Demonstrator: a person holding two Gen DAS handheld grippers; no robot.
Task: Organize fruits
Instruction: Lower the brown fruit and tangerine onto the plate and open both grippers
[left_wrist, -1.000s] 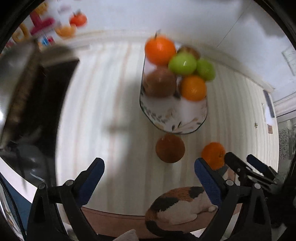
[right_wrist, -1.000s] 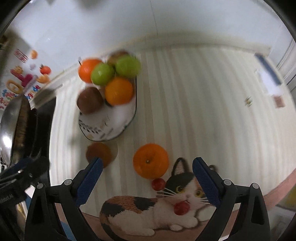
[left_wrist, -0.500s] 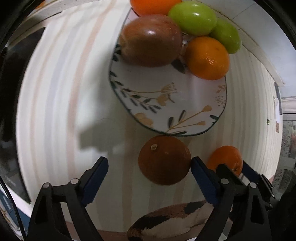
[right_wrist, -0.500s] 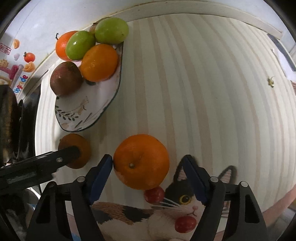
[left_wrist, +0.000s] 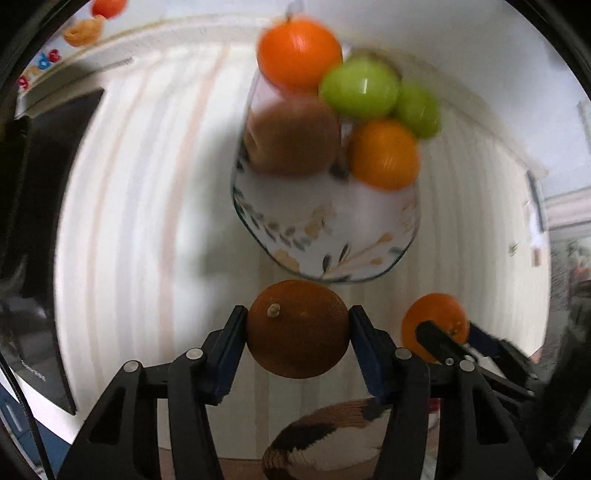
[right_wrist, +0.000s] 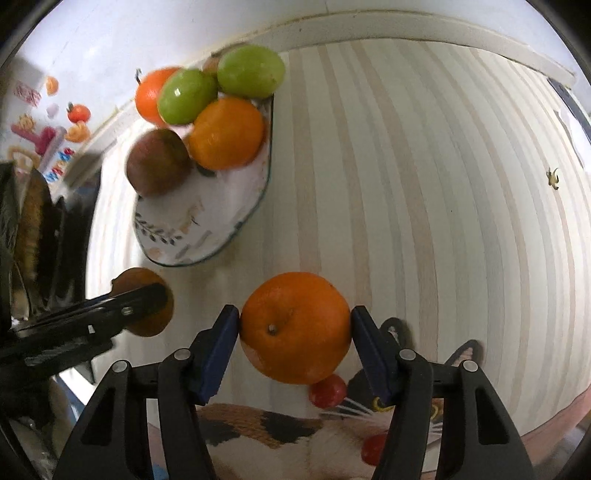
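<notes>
My left gripper is shut on a dark brown-orange fruit, held just in front of the floral plate. My right gripper is shut on a bright orange; it also shows in the left wrist view, to the right. The plate holds two green fruits, two oranges and a brown apple at its far end. Its near end is bare. In the right wrist view the left gripper's finger crosses the dark fruit.
A striped cloth covers the table. A cat-print mat with small red fruits lies at the near edge. A dark pan and stove stand at the left. Magnets hang on the back wall.
Both grippers have closed, the left on the dark fruit and the right on the orange. Both views have pulled back from the plate.
</notes>
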